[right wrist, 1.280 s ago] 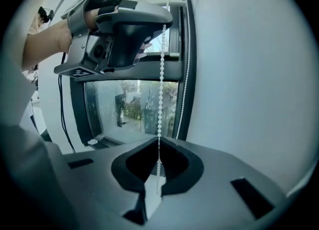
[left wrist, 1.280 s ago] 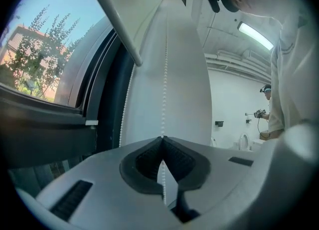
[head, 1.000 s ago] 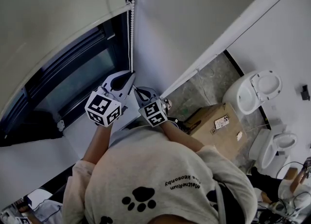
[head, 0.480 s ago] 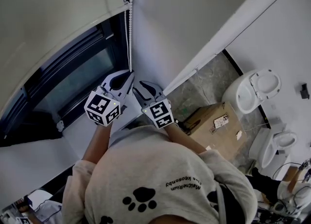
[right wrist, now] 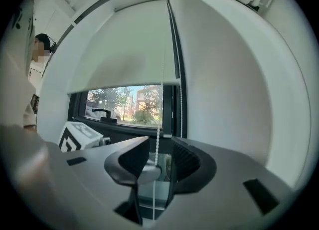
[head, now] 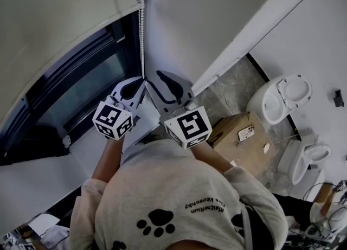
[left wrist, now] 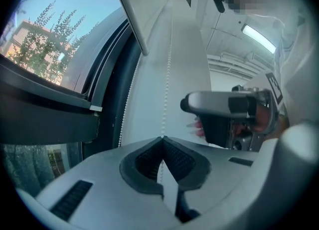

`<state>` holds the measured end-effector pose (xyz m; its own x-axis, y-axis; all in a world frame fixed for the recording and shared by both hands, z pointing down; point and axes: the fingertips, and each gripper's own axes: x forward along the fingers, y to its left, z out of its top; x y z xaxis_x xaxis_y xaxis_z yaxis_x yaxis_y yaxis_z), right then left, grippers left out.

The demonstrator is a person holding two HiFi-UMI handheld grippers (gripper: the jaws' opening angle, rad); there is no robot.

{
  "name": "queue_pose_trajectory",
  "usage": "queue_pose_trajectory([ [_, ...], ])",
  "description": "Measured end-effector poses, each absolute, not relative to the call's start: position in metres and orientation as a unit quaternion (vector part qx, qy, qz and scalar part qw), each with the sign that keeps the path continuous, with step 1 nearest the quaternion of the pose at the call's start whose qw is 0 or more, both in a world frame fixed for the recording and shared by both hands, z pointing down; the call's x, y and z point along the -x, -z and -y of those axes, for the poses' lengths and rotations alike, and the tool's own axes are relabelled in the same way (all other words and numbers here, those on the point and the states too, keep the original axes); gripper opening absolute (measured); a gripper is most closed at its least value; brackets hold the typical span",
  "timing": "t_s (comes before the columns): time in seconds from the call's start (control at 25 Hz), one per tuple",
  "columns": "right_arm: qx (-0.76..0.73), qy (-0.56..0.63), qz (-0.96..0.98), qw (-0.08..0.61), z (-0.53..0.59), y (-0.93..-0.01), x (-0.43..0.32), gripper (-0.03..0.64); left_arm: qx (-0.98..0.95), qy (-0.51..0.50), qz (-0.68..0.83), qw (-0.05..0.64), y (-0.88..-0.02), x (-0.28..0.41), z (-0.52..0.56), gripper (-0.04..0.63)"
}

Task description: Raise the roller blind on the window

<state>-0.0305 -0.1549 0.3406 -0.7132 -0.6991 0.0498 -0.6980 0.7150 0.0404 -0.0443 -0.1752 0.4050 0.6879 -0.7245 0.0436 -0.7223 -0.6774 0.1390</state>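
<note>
The pale roller blind (head: 59,5) (right wrist: 124,49) covers the upper part of the dark-framed window (head: 81,91). Its white bead chain (head: 142,26) (left wrist: 168,84) (right wrist: 159,119) hangs at the blind's right edge. My left gripper (head: 138,83) (left wrist: 162,141) is shut on the chain, which comes up out of the closed pads. Just beside and above it, my right gripper (head: 160,78) (right wrist: 158,149) has just opened its jaws. The chain runs between its pads, and they do not press on it. The left gripper's marker cube (right wrist: 75,136) shows low at the left in the right gripper view.
A white wall (head: 206,15) stands right of the window. On the floor behind me lie a cardboard box (head: 241,135) and two white toilet bowls (head: 279,100) (head: 306,162). A black window handle (right wrist: 102,113) sits on the frame.
My right gripper has let go of the chain, opened its jaws and risen along the chain above the left one. The left gripper has stayed put, shut on the chain.
</note>
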Motion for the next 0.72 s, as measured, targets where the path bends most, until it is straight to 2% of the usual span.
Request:
queue_pose_trajectory([
  [0.4,-0.374,0.061,0.926,-0.011,0.170,-0.264,0.049,0.130,-0.918,0.013,0.390,0.068,-0.406,0.039,0.170,0.008],
  [0.72,-0.372,0.073,0.925,-0.021,0.176,-0.234,0.054,0.071,-0.918,0.016,0.391,0.067,-0.405,0.036,0.168,0.008],
])
